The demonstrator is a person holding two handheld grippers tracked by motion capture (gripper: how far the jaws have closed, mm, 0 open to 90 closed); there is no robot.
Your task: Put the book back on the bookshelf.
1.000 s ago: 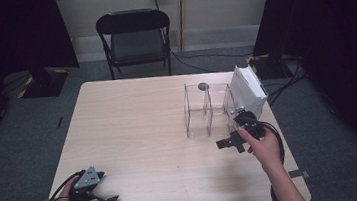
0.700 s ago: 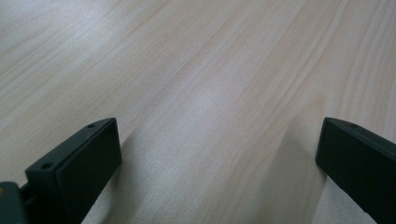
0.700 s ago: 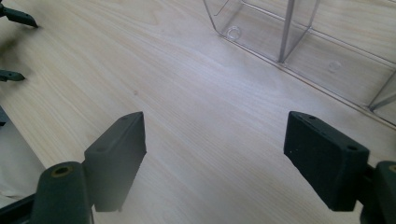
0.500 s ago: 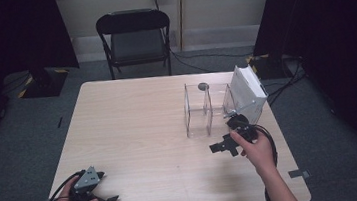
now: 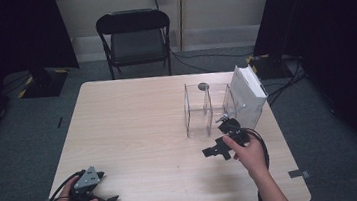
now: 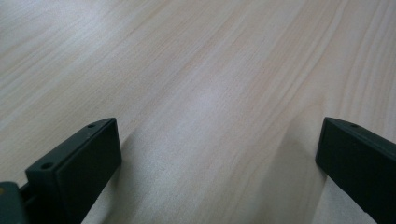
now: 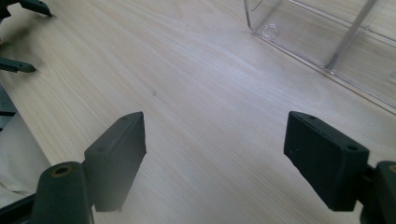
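My left gripper [image 5: 106,187] rests at the table's near left corner, held in a hand. Its jaws stand wide open over bare wood [image 6: 219,154] with nothing between them. My right gripper [image 5: 215,150] hovers low over the table at the near right, just in front of a clear plastic divided box [image 5: 206,110]. The right jaws are open and empty [image 7: 215,158]. A corner of the clear box [image 7: 322,37] lies ahead of them at upper right, and the left gripper [image 7: 25,37] sits far off at upper left.
A white box [image 5: 248,94] leans against the clear box's right side near the table's right edge. A small grey round piece [image 5: 203,86] lies behind the clear box. A black folding chair [image 5: 135,39] stands beyond the pale wooden table [image 5: 128,121].
My right gripper has drifted left and toward the near edge, away from the clear box and slightly lower. The left gripper has stayed put.
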